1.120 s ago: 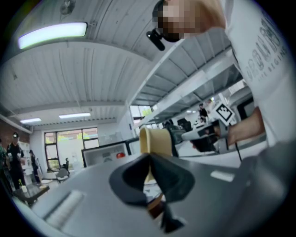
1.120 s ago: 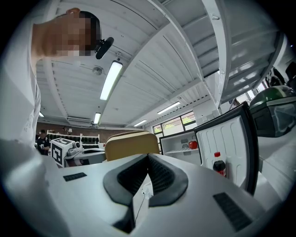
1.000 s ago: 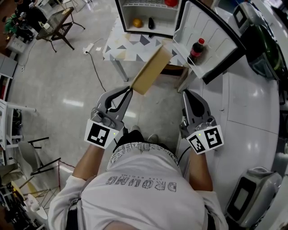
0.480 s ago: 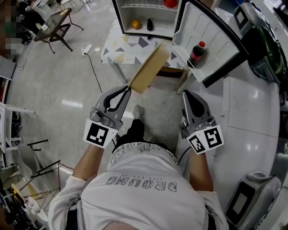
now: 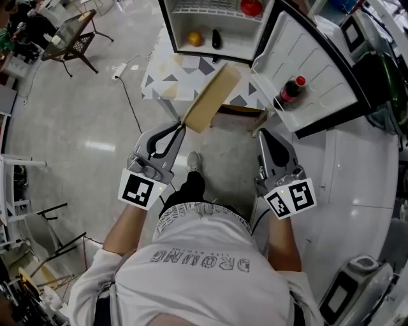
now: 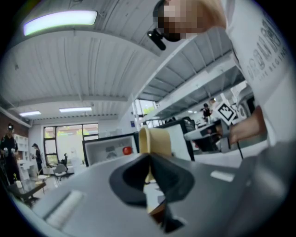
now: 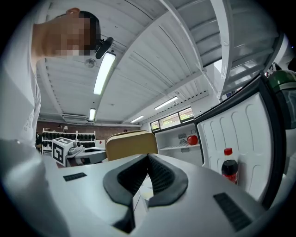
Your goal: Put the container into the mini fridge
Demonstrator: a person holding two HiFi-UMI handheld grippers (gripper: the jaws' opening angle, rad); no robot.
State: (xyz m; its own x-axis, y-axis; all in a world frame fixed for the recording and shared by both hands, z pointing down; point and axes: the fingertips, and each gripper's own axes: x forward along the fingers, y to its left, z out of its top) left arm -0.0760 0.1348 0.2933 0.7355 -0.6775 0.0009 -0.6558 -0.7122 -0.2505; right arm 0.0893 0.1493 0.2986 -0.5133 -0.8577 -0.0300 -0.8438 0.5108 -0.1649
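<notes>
A flat tan container (image 5: 207, 99) hangs in the air in front of the person, tilted, its near corner clamped by my left gripper (image 5: 185, 125), which is shut on it. In the left gripper view the container (image 6: 155, 140) stands up between the closed jaws of that gripper (image 6: 149, 156). The mini fridge (image 5: 210, 25) stands open ahead on a low table (image 5: 167, 71). My right gripper (image 5: 264, 132) is shut with nothing in it, to the right of the container. From the right gripper view the container (image 7: 132, 142) shows past that gripper (image 7: 148, 158).
The fridge door (image 5: 312, 70) swings out to the right with a cola bottle (image 5: 293, 90) in its shelf. Inside the fridge lie an orange (image 5: 194, 39), a dark object (image 5: 217, 39) and a red item (image 5: 250, 7). A white counter (image 5: 363, 178) runs along the right.
The fridge, its door and the table have slid lower and nearer in the head view as the person steps forward. Both grippers keep their places; the container stays held.
</notes>
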